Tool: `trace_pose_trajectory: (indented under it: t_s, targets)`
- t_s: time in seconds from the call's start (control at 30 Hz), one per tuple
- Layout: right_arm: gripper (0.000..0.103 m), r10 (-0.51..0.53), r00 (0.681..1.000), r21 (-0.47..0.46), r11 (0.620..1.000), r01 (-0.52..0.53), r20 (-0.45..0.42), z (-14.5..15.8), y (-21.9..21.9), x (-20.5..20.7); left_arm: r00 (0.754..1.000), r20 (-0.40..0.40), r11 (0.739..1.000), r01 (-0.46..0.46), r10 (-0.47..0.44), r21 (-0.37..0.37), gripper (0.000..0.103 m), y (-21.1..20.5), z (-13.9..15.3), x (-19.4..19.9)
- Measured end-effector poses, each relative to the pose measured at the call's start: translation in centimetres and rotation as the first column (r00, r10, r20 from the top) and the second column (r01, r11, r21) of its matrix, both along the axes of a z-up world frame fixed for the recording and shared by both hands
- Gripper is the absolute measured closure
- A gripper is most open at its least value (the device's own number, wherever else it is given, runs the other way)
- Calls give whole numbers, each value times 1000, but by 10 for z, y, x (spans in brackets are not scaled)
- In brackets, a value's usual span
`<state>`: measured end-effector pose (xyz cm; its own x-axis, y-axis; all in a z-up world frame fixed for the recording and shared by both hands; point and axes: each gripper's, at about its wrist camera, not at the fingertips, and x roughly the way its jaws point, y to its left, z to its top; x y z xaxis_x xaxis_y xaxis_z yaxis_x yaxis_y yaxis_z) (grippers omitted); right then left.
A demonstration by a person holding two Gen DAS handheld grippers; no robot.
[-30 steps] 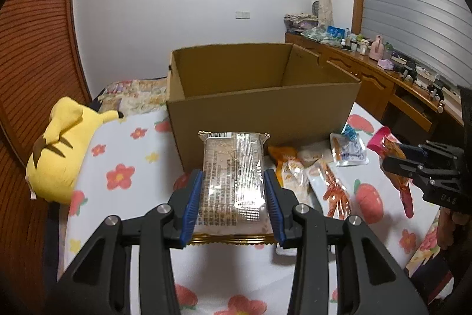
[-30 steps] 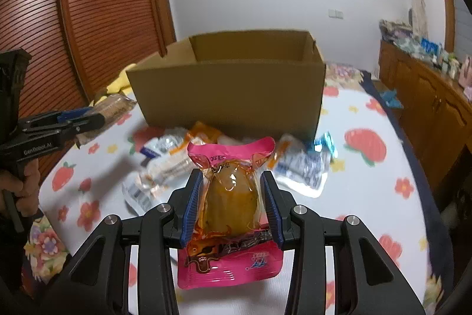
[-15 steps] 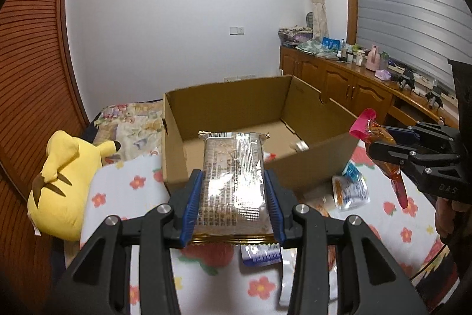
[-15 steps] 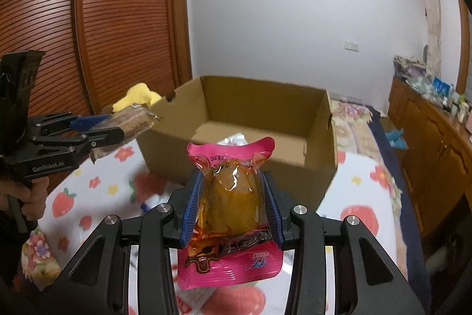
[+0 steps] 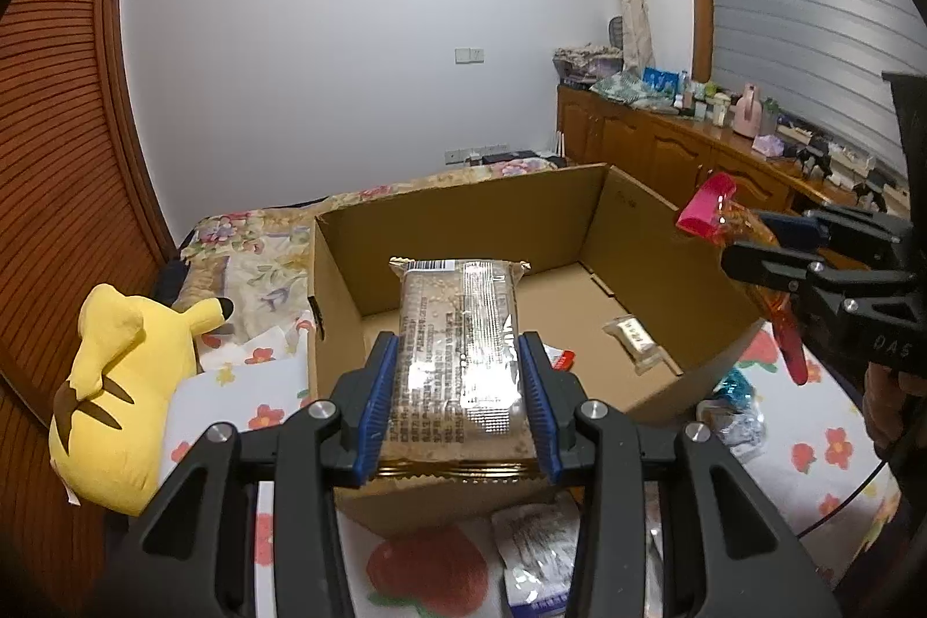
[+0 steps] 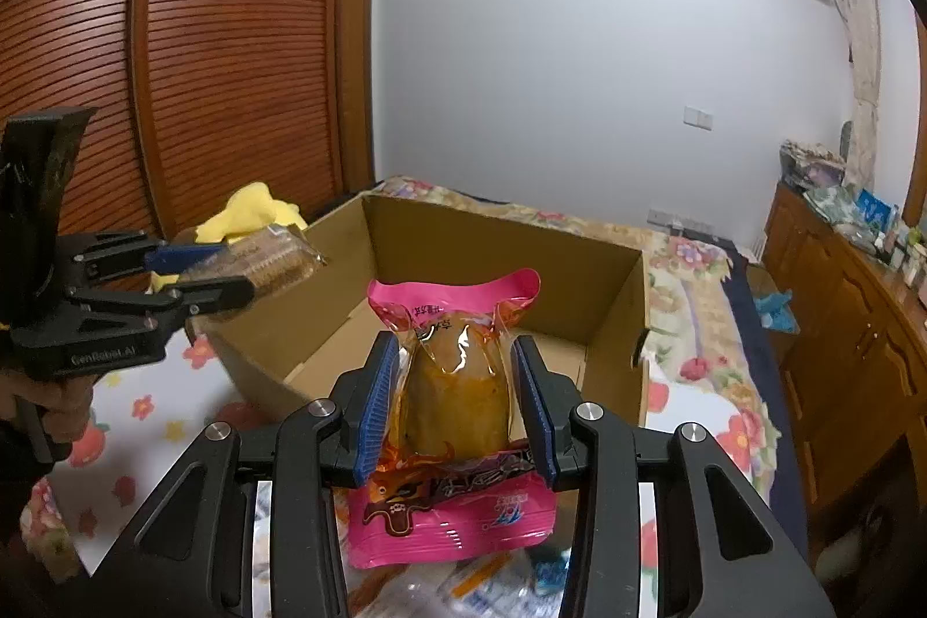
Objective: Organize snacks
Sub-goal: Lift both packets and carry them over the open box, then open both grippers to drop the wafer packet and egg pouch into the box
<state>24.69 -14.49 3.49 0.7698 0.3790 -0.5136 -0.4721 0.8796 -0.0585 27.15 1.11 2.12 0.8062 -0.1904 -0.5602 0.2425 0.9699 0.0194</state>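
My left gripper [image 5: 457, 369] is shut on a clear-wrapped cracker pack [image 5: 460, 351], held above the near wall of an open cardboard box [image 5: 463, 224]. My right gripper [image 6: 455, 375] is shut on a pink pouch [image 6: 457, 386] with an orange filling, also over the box [image 6: 504, 247]. Each gripper shows in the other's view: the right gripper [image 5: 770, 241] with its pouch [image 5: 710, 209] over the right wall, the left gripper [image 6: 226, 273] with its cracker pack [image 6: 278, 259] over the left wall. One small white packet [image 5: 634, 337] lies on the box floor.
Loose snack packets [image 5: 539, 554] lie on the flower-print cloth [image 5: 823, 432] in front of the box and at its right corner [image 5: 730, 421]. A yellow plush toy [image 5: 116, 386] sits left of the box. A cluttered wooden sideboard [image 5: 666, 143] runs along the right wall.
Both grippers have risen and moved forward with their snacks, from in front of the box to above its opening. The box floor now shows. Neither grip has altered.
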Motion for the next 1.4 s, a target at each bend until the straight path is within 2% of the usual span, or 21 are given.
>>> trace_pose_trajectory:
  t_s: [0.3, 0.6, 0.67, 0.77, 1.13, 1.4]
  targets:
    - [63, -13, 1000, -33, 999, 12, -26, -13, 4, 39, 999, -44, 1000, 8, -7, 21, 63, -9, -18, 22]
    - [66, -33, 995, -9, 999, 33, -90, -28, -4, 69, 998, -67, 999, 24, -21, 35, 63, -15, -27, 36]
    - [92, -60, 994, -19, 998, 58, -92, -30, -5, 73, 997, -70, 999, 23, -20, 39, 63, -17, -28, 37]
    - [95, -62, 992, 8, 998, 63, -108, -29, -11, 77, 997, -76, 999, 26, -22, 44, 62, -18, -29, 40]
    - [95, -41, 993, 4, 999, 41, -110, -28, -14, 67, 996, -85, 998, 23, -18, 57, 61, -25, -32, 48]
    - [93, -31, 995, -2, 1000, 31, -97, -26, -16, 54, 996, -84, 998, 12, -7, 61, 53, -27, -33, 48]
